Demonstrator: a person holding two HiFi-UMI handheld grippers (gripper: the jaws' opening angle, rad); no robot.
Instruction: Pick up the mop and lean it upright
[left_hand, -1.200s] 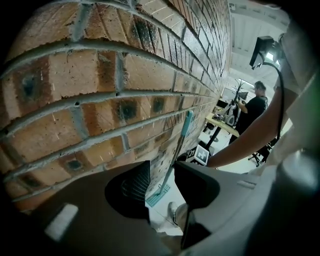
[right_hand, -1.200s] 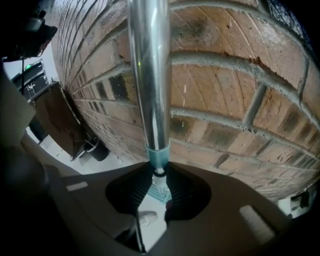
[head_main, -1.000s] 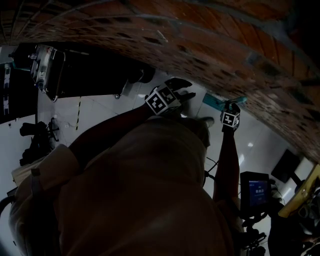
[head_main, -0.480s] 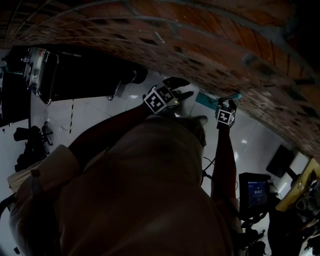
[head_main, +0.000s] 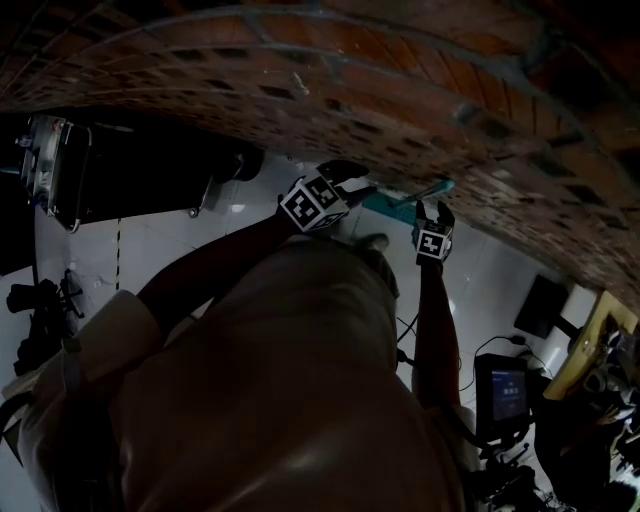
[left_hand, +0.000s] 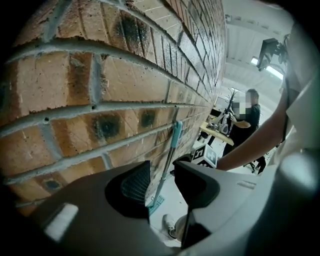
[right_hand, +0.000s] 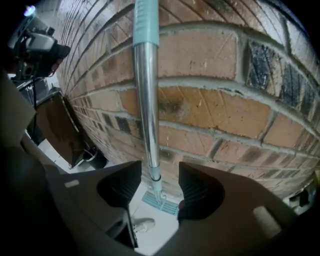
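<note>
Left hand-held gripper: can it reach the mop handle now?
Probably yes. The left hand-held gripper is open and empty; the mop handle leans on the brick wall ahead, in line with its jaws, nothing between.

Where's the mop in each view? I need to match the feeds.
Head view: mop, a short teal strip just above centre, beside the brick wall.
Left gripper view: centre, a slim pole leaning on that wall.
Right gripper view: centre, pole running top to bottom against the wall.
Shared landmark: the brick wall.
</note>
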